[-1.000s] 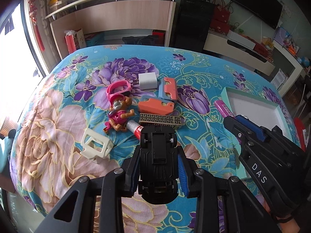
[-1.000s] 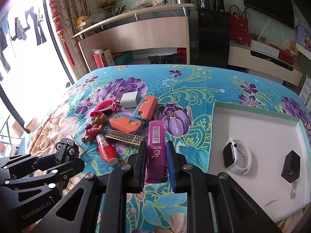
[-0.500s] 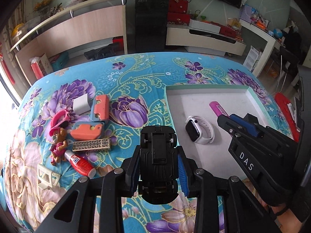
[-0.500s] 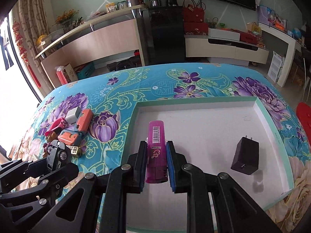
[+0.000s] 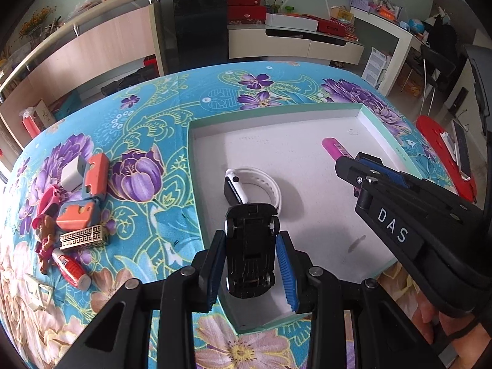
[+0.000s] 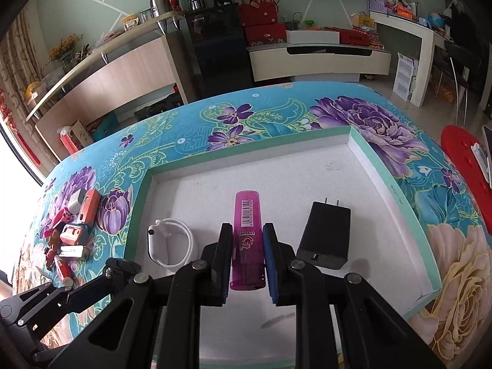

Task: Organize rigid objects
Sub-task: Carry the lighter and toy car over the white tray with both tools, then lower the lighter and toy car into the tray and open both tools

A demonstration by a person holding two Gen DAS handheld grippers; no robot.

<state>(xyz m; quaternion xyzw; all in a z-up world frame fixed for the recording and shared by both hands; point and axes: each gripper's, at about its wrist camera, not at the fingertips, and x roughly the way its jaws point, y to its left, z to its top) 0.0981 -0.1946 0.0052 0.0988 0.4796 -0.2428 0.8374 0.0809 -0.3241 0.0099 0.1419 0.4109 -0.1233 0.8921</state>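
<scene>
Both tongs hang over the white tray (image 6: 396,184) that sits on the flowered counter (image 5: 172,117). The left tongs (image 5: 250,266) are clenched on a black toy car (image 5: 249,252), turned belly-up with its wheels showing, above the tray's near-left corner. The right tongs (image 6: 247,259) grip a purple lighter (image 6: 247,236), barcode facing up, over the middle of the tray.

Inside the tray a white smartwatch (image 6: 167,243) lies toward the left wall, and a black charger (image 6: 326,233) lies to the right of the lighter, prongs pointing to the far wall.

Left of the tray, out on the cloth, a cluster lies close together: two orange blocks (image 5: 95,172), a white cube (image 5: 71,173), a pink clip (image 5: 47,198), a small doll (image 5: 46,240), a gold patterned box (image 5: 83,236) and a red glue tube (image 5: 71,269). A pale frame (image 5: 37,293) lies nearer the counter's edge.
</scene>
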